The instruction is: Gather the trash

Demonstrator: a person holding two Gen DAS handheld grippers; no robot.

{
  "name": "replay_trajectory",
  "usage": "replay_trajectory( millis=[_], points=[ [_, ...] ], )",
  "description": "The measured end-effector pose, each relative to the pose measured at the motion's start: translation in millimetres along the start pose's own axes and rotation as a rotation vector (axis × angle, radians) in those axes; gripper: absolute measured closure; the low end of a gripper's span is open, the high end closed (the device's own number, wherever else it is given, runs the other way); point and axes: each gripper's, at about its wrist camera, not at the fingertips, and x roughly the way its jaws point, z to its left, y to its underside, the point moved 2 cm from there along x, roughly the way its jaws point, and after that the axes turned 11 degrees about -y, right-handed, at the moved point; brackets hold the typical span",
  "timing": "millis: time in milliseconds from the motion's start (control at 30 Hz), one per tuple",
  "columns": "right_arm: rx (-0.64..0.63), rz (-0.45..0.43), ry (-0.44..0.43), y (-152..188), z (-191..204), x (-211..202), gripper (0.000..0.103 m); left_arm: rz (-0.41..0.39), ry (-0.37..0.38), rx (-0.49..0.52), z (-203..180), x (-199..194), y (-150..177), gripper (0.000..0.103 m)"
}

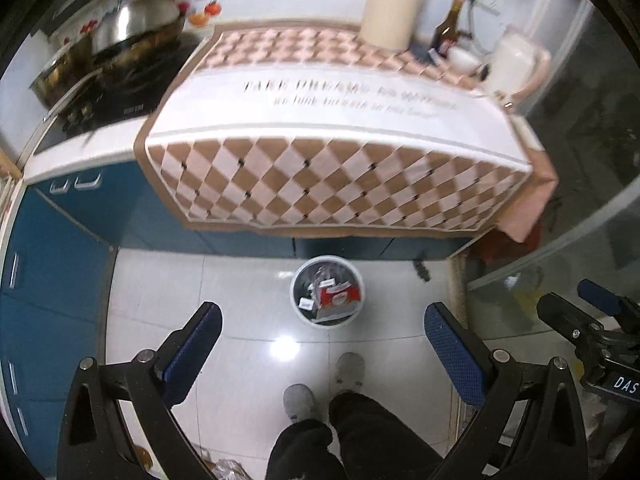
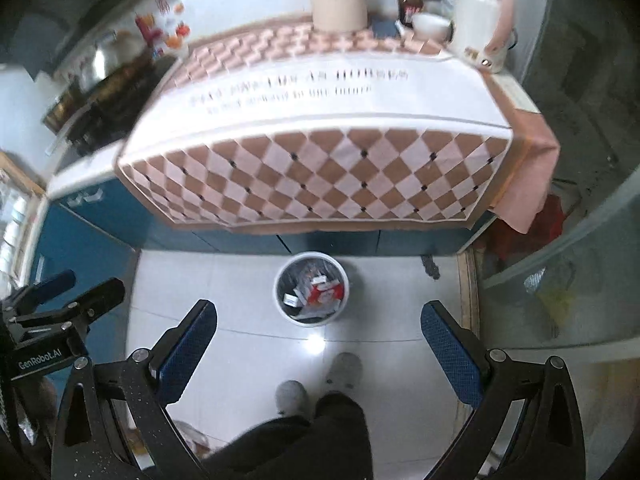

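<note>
Trash bin, white, round, red-and-white packaging inside, both grippers' fingers spread, empty.

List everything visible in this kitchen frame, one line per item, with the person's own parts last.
Bin: one, white, on the floor before the cabinets, holding red-and-white packaging.
Tablecloth: one, brown-pink checks with a white band, over the counter.
Utensil holder: one, cream, back of counter, sticks inside.
Bottle: one, dark brown, right of holder.
Bowl: one, white, beside bottle.
Kettle: one, white-pink, counter's right end.
Pan with lid: one, metal, on the stove.
Cabinets: blue, below counter.
Shoes: two, grey, on white tiles.
Left tool: black, blue pads, open, empty.
Right tool: same, open, empty.
</note>
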Motion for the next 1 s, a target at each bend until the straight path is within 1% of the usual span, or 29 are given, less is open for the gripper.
replay_trajectory(
  millis=[100,233,333,433,600,767,833,1000],
  points=[
    [0.010,-0.031,-0.042,4,15,-35,0.000,-0.040,0.058,0.001,6,-31,-1,0.000],
    [0.012,-0.065,-0.079,16,38,-72,0.000,-0.066,0.160,-0.014,16,-60,2,0.000],
    [0.019,-0.078,-0.096,26,50,-87,0.000,-0.081,0.188,-0.013,23,-76,8,0.000],
    [0.016,-0.096,-0.110,33,59,-95,0.000,-0.076,0.196,-0.021,28,-83,14,0.000],
    [0.011,-0.080,-0.153,41,68,-101,0.000,-0.068,0.176,-0.033,32,-89,21,0.000],
    [-0.002,-0.063,-0.200,40,66,-95,0.000,-0.051,0.169,-0.064,32,-89,24,0.000],
    [-0.003,-0.051,-0.217,39,64,-93,0.000,-0.056,0.161,-0.064,30,-89,24,0.000],
    [-0.014,-0.044,-0.233,35,61,-90,0.000,-0.038,0.162,-0.074,30,-86,28,0.000]
  ],
)
